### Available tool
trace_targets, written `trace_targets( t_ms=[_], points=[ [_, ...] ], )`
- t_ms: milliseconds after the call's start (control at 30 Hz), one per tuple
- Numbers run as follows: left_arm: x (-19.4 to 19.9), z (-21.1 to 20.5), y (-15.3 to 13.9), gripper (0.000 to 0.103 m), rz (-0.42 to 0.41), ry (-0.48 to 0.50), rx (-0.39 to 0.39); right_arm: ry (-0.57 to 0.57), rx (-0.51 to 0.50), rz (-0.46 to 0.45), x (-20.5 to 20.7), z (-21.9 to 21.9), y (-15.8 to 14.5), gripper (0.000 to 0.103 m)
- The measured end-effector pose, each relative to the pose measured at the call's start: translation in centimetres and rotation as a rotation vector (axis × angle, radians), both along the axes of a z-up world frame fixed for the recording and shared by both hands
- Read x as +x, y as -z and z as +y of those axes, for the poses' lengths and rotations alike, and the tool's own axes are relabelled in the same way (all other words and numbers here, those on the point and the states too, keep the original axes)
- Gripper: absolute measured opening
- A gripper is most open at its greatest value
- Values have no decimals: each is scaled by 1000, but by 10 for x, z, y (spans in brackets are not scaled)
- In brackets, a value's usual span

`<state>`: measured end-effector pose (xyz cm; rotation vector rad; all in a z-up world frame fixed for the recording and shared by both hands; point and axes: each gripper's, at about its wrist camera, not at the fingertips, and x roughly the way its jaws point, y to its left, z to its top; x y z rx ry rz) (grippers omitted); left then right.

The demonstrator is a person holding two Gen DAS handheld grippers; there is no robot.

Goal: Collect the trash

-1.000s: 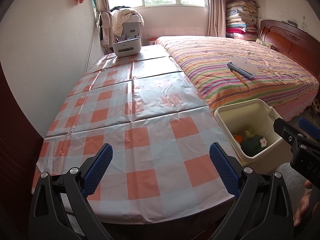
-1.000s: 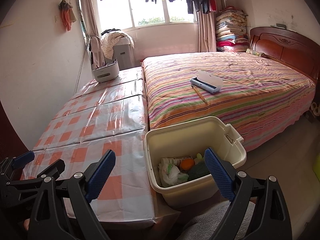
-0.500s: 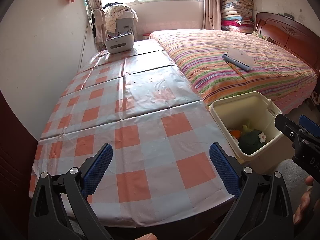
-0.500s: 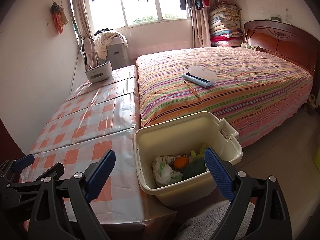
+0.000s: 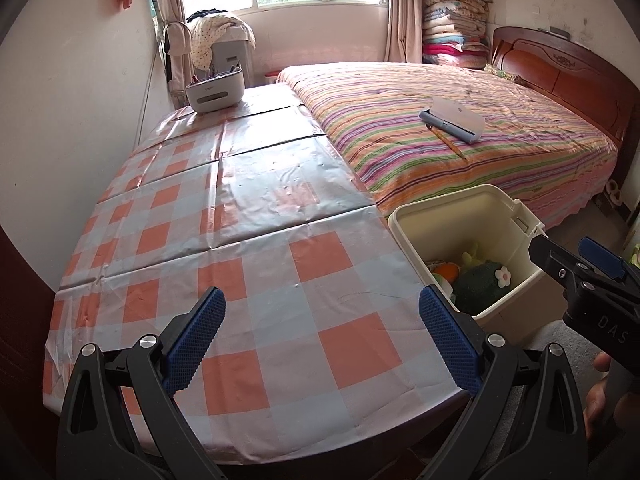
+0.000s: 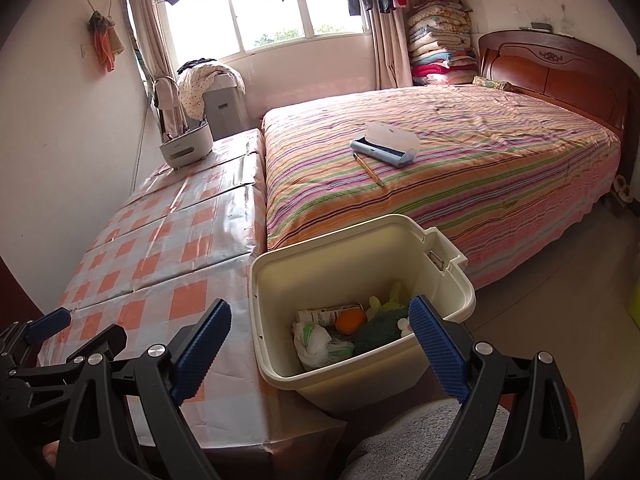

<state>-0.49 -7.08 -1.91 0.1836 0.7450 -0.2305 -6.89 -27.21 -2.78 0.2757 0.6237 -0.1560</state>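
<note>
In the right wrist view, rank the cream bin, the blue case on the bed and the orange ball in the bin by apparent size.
1. cream bin
2. blue case: farther from the camera, so its true size is unsure
3. orange ball

A bin (image 6: 362, 376) holding trash (image 6: 320, 342) is standing at the near right edge of the tabletop (image 5: 256, 280), with a bed (image 6: 460, 176) lying beyond it carrying a case (image 6: 386, 144) and pencil (image 6: 368, 169), while a caddy (image 5: 215, 90) is sitting at the tabletop's far end.
</note>
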Motion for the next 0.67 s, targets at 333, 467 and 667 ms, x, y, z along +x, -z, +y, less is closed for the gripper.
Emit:
trace_targets(
  t_ms=[333, 467, 667],
  points=[
    [2, -2, 3, 96, 7, -2, -14, 20, 8, 4, -2, -8, 5, 88],
    [8, 1, 6, 96, 44, -22, -17, 19, 8, 6, -1, -9, 7, 88],
    [12, 8, 8, 96, 45, -49, -34, 14, 7, 11, 1, -7, 8, 88]
  ],
)
